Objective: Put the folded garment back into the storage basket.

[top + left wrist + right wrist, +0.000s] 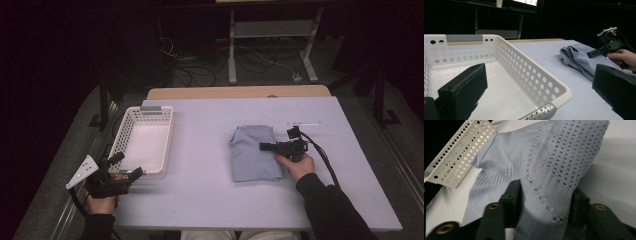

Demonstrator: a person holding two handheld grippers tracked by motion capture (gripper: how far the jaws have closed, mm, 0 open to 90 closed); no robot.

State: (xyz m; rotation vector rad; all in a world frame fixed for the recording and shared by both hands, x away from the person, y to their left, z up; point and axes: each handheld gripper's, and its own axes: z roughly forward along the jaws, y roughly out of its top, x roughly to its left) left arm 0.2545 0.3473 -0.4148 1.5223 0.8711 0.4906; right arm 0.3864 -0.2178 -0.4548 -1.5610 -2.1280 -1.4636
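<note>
A folded light-blue knit garment (255,150) lies on the white table, right of centre. My right gripper (262,146) reaches over its right edge from a hand in a dark sleeve. In the right gripper view its jaws (545,197) pinch a raised fold of the garment (559,157) between them. My left gripper (135,172) rests at the table's front left, by the near corner of a white perforated basket (122,127). In the left gripper view its jaws (539,80) stand wide apart, one over the basket's floor, one outside the wall (536,67), and hold nothing.
The basket is empty, with a grey handle strip at its far end. Bare table lies between basket and garment and in front of both. A small white strip (305,123) lies behind the garment. Beyond the table are a metal stand and cables on a dark floor.
</note>
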